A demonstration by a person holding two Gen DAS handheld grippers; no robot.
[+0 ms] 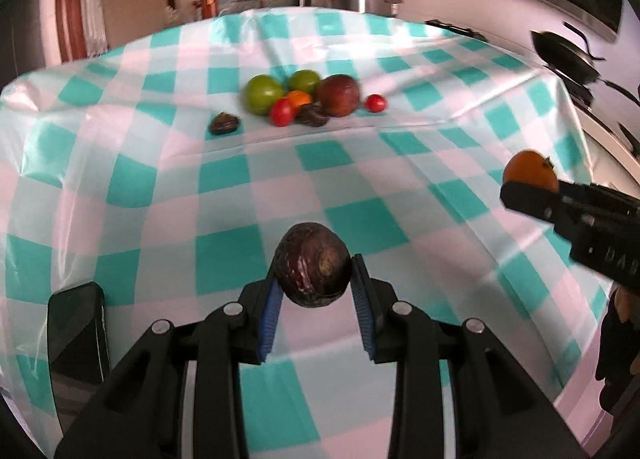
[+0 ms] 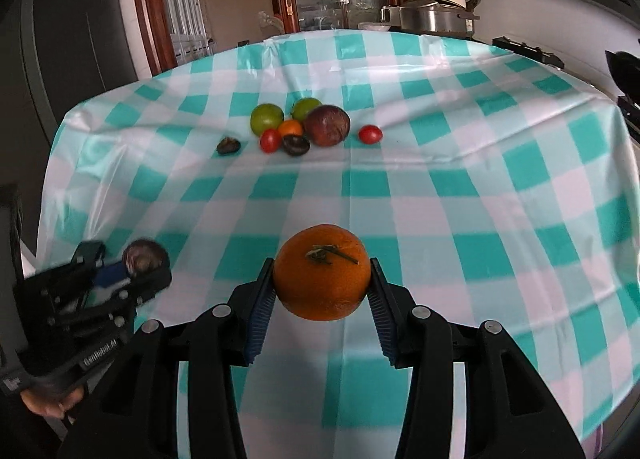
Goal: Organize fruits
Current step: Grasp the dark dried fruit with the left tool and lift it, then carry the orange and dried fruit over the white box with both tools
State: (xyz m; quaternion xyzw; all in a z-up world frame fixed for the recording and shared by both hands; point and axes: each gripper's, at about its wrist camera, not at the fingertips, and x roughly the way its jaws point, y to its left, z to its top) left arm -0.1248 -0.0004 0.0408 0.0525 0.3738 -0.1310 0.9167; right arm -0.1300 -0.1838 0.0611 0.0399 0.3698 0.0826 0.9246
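My left gripper [image 1: 314, 279] is shut on a dark purple round fruit [image 1: 314, 265], held above the checked tablecloth [image 1: 160, 179]. My right gripper [image 2: 322, 279] is shut on an orange [image 2: 322, 273] with a green stem. Each gripper shows in the other's view: the right one with the orange [image 1: 530, 171] at the right edge, the left one with the purple fruit [image 2: 144, 255] at the lower left. A cluster of fruit lies at the far middle: two green ones [image 2: 267, 118], a large purple one [image 2: 327, 125], a small orange one [image 2: 291, 127], red ones [image 2: 270, 139] and dark ones [image 2: 296, 145].
A dark phone-like slab [image 1: 78, 335] lies on the cloth at the near left. Pots and a rice cooker [image 2: 436, 11] stand behind the table. Pans [image 1: 564, 55] hang at the right wall. A wooden door frame [image 2: 148, 7] is at the back left.
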